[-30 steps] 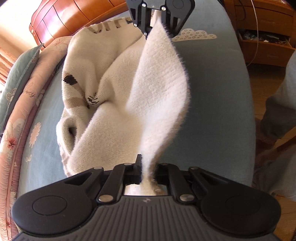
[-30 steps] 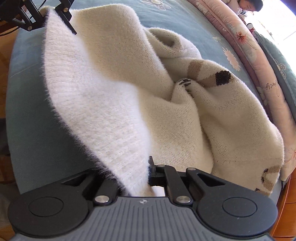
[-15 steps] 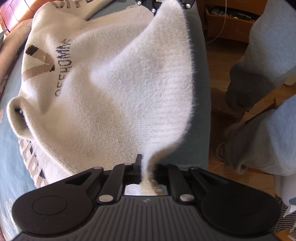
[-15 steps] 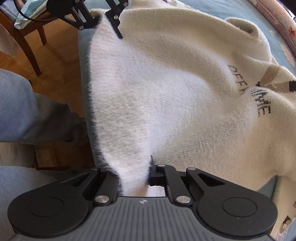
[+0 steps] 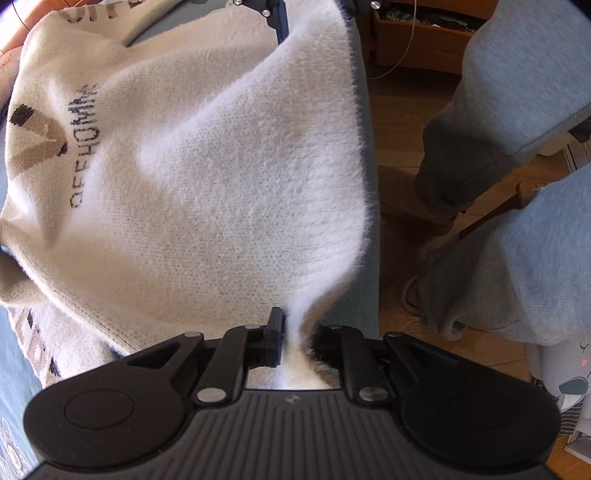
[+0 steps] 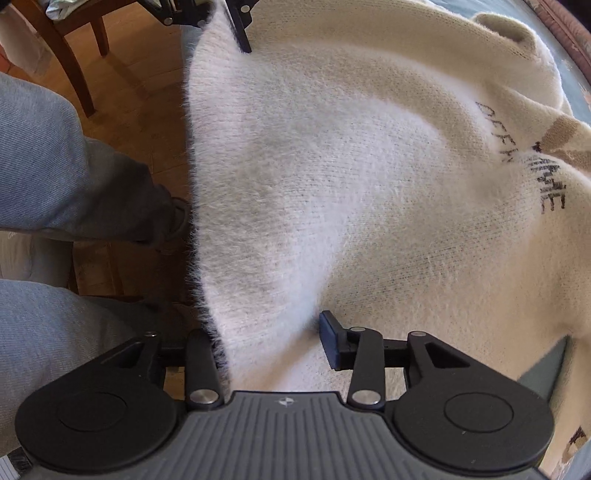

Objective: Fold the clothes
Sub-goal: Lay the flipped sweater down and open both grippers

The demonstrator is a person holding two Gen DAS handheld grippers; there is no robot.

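— Sweater [image 5: 221, 177], cream and fuzzy, spread over the blue bed [image 5: 371, 258] with its near hem right at the bed's edge. From the left wrist view, the left tool [image 5: 295, 332] is pinched narrow on a twist of that hem; the knit rises out of the closed tool like a wick.

— And the far end of the hem?

— The right tool [image 5: 314, 22] sits at the top of that view, over the other corner, and the hem runs taut between the two along the edge of the bed. The lettering [image 5: 86, 147] and the brown chevron [image 5: 35, 144] lie further in. The person's grey trouser legs [image 5: 517, 129] stand beside the bed on the wooden floor [image 5: 399, 155].

— What does the right wrist view say?

— The right tool [image 6: 273, 343] has just been opening. Its jaws stand apart, one finger [image 6: 332, 339] clear of the fabric, though the sweater [image 6: 351, 166] corner still sits loosely between them. It is no longer gripping. Across the top, the left tool [image 6: 221, 18] has the opposite corner, with a chair leg [image 6: 79, 74] behind it.

— So the spread is being set down?

— That is my reading. To do it well, I'd let the left corner go only once it lies flat on the bed, then lift both tools straight up so the fuzzy knit doesn't snag and drag the hem askew. The hem sits very near the edge; a sideways tug could pull it off the bed.
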